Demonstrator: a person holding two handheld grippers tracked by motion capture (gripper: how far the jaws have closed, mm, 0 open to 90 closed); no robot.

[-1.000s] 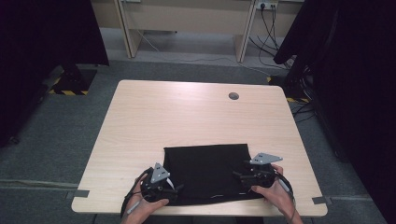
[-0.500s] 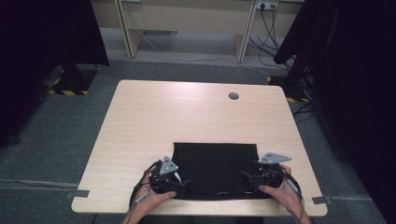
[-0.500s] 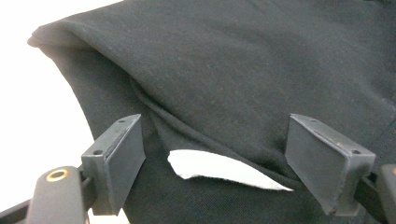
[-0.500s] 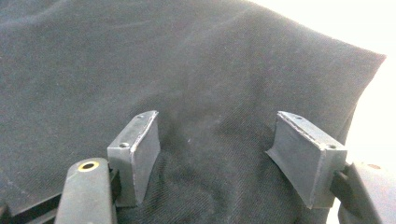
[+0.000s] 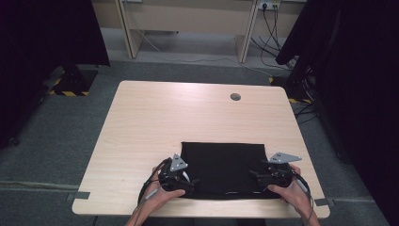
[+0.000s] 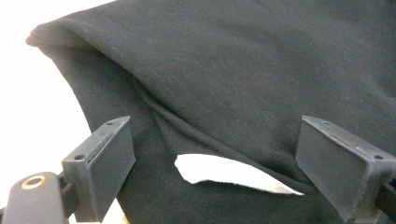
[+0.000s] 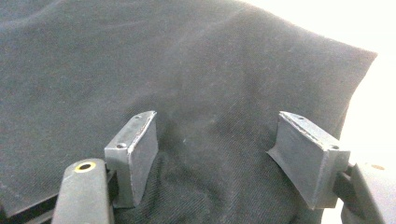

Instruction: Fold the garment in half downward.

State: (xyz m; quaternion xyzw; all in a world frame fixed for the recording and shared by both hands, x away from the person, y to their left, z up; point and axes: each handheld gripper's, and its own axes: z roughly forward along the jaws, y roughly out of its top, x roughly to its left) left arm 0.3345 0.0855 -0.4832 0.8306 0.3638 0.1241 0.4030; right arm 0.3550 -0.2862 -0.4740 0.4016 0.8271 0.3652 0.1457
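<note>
Black cloth (image 5: pixel 223 167), folded into a neat rectangle, lies flat in the lower middle of the high view, close to the near edge of the wooden table (image 5: pixel 155 122). It looks soft, light and limp to me, the sort of knit fabric that sags and creases, so I'd take it by the near corners or along a folded edge, pinching through all the layers. A small white tag (image 6: pixel 229 171) peeks out of a fold in the left gripper view. The left gripper (image 5: pixel 181 181) sits at the cloth's lower left corner and its jaws have just been opening; they stand apart with fabric between them, not pressed. The right gripper (image 5: pixel 263 176) at the lower right corner is likewise released, pads clear of the cloth beneath. Bare tabletop stretches toward the upper part of the frame, with only a round cable hole (image 5: pixel 235 97) there, so there's plenty of room to push or unfold forward; the near edge is the tight side.
</note>
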